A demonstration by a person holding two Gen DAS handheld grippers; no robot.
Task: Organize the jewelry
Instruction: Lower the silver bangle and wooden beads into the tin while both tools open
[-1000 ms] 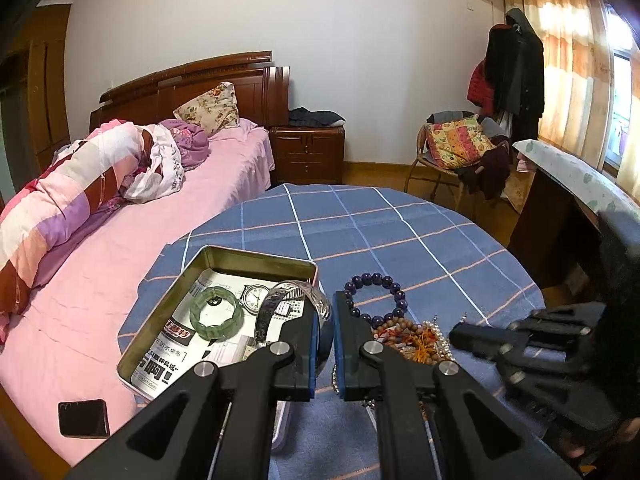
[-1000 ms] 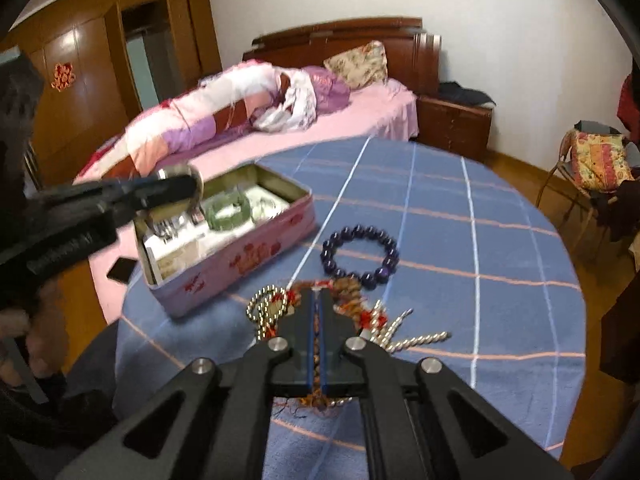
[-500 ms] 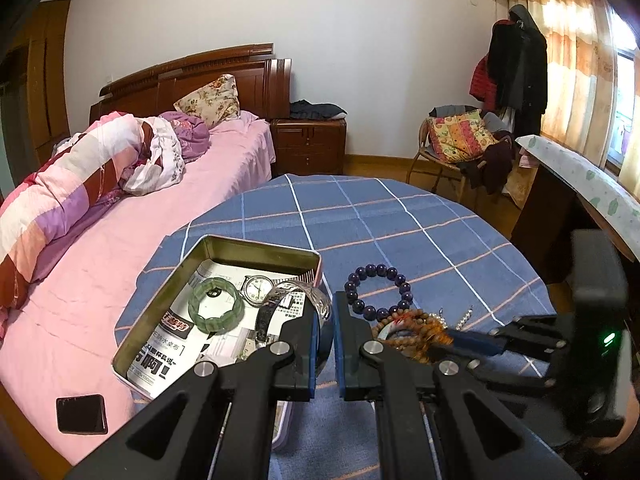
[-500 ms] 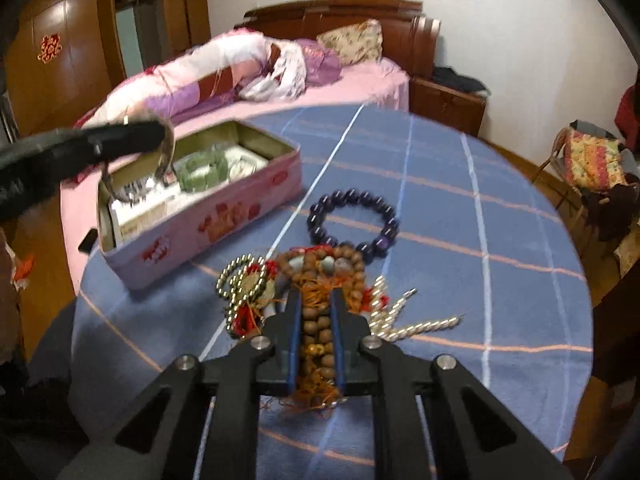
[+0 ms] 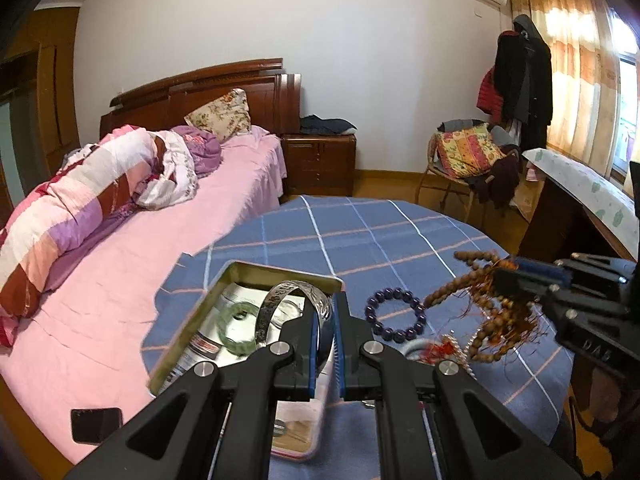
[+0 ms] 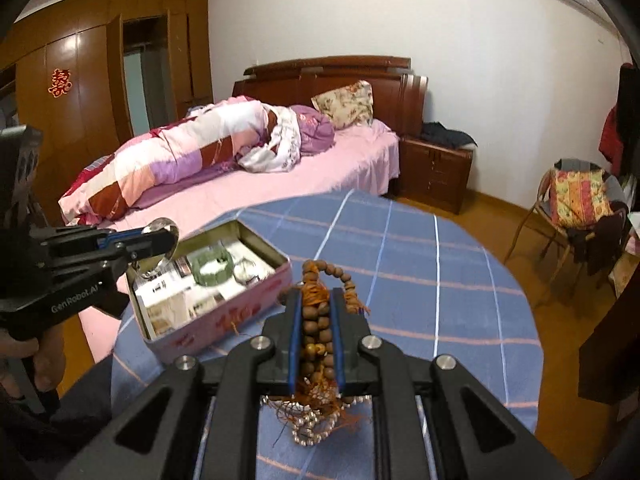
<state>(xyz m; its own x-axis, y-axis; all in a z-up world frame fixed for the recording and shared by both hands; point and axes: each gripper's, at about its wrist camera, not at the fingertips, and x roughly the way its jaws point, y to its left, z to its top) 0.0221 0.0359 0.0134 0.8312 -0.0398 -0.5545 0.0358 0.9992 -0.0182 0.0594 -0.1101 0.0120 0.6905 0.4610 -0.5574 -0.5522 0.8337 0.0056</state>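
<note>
My left gripper [image 5: 325, 320] is shut on a silver bangle [image 5: 280, 300] and holds it above the open pink tin [image 5: 280, 272]. The tin [image 6: 224, 320] holds a green jade bangle [image 5: 239, 330], a watch [image 6: 246, 270] and papers. My right gripper [image 6: 316, 316] is shut on a bunch of brown wooden beads with orange tassels [image 6: 318, 320] and holds it in the air above the blue checked table [image 6: 420, 300]. In the left wrist view the beads [image 5: 484, 304] hang from the right gripper [image 5: 506, 274]. A purple bead bracelet [image 5: 396, 314] lies on the cloth.
A bed with pink sheets [image 5: 120, 260] stands close to the left of the table. A dark phone [image 5: 96, 424] lies on the bed's edge. More small jewelry [image 5: 440, 350] lies on the cloth near the purple bracelet. A chair with cushions [image 5: 468, 160] stands at the back right.
My right gripper has closed on the brown beads and lifted them off the table. My left gripper has risen slightly with the silver bangle over the tin.
</note>
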